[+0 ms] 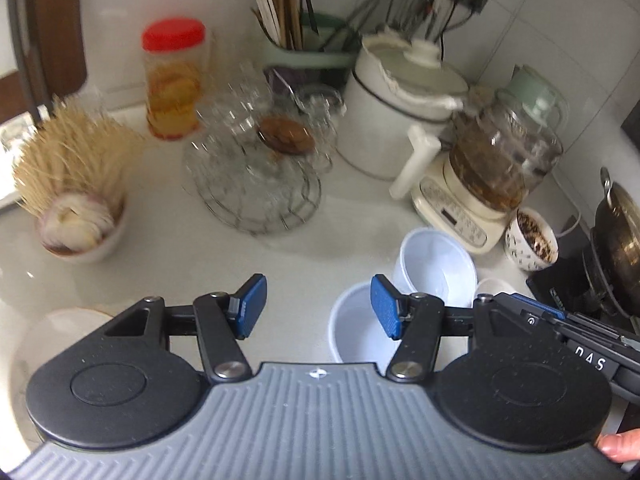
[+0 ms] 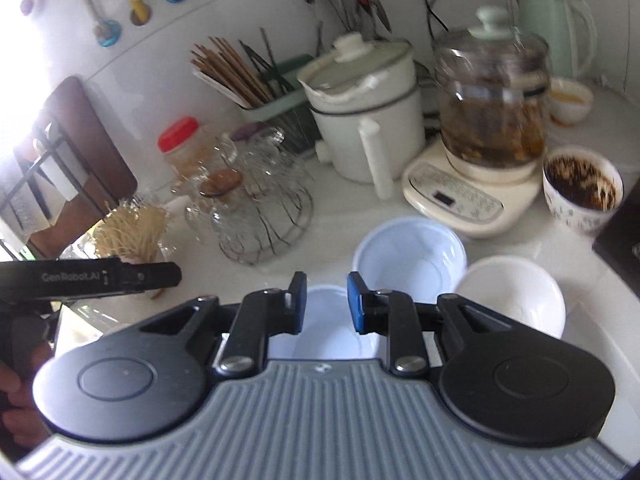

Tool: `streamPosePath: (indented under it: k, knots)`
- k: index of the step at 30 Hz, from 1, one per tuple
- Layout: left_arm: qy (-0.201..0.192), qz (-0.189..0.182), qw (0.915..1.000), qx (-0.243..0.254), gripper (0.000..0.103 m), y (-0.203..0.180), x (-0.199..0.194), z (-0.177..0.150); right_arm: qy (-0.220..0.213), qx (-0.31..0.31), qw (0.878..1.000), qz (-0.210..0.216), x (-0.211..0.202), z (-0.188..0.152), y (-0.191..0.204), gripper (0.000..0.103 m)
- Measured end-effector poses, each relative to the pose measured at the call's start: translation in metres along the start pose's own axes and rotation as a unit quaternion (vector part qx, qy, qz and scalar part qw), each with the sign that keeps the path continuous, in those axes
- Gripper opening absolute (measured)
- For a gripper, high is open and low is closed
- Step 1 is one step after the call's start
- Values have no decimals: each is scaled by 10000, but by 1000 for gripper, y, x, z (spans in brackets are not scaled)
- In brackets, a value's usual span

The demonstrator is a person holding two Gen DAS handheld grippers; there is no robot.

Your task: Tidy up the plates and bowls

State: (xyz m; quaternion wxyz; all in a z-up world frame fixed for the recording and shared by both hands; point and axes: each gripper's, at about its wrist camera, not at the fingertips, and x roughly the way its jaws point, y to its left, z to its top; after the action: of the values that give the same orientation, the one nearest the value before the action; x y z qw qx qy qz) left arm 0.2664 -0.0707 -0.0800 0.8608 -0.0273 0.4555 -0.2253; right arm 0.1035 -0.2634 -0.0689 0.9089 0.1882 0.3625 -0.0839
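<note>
Cluttered white kitchen surface (image 1: 312,256) fills your left wrist view, with a wire rack of glassware (image 1: 256,168), a red-lidded jar (image 1: 174,80) and a white pot (image 1: 396,112) toward the back. Your left tool (image 1: 318,307) is released, its blue pads spread wide over bare surface and grasping nothing. The near plastic bowl (image 1: 352,328) sits just to the right of the gap, partly behind the right-hand pad, and the far plastic bowl (image 1: 436,268) stands just behind it. A pale plate (image 1: 60,328) lies low on the left, partly hidden by the tool body.

From your right wrist view, the same surface (image 2: 332,240) shows the kettle base (image 2: 468,196) and a stained cup (image 2: 582,190) at the right. Your right tool (image 2: 327,302) is also released, though its pads stand much closer together, and it holds nothing. The near plastic bowl (image 2: 324,328) lies directly under and ahead of this gap; the far plastic bowl (image 2: 410,256) is just beyond to the right, with a white ceramic bowl (image 2: 512,296) beside it.

Judging from this, your right hand is the better aligned: the near bowl is centred on it, while the left would have to shift rightward.
</note>
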Motion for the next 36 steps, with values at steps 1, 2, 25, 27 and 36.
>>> streamPosePath:
  k: [1, 2, 25, 27, 36]
  knots:
    - [60, -1, 10000, 16, 63, -4, 6, -1, 64, 77, 9999, -8, 2, -2, -6, 26]
    - [115, -6, 9999, 40, 63, -8, 12, -3, 127, 158, 9998, -3, 3, -3, -12, 26]
    - [874, 6, 9962, 22, 47, -25, 93, -27, 1323, 1520, 9747, 971, 61, -28, -75, 47]
    - [937, -3, 9955, -131, 41, -21, 98, -30, 1417, 1465, 9736, 1029, 69, -28, -74, 46]
    - [1041, 121, 9939, -333, 18, -12, 110, -38, 1587, 1330, 9711, 1191, 93, -32, -72, 28]
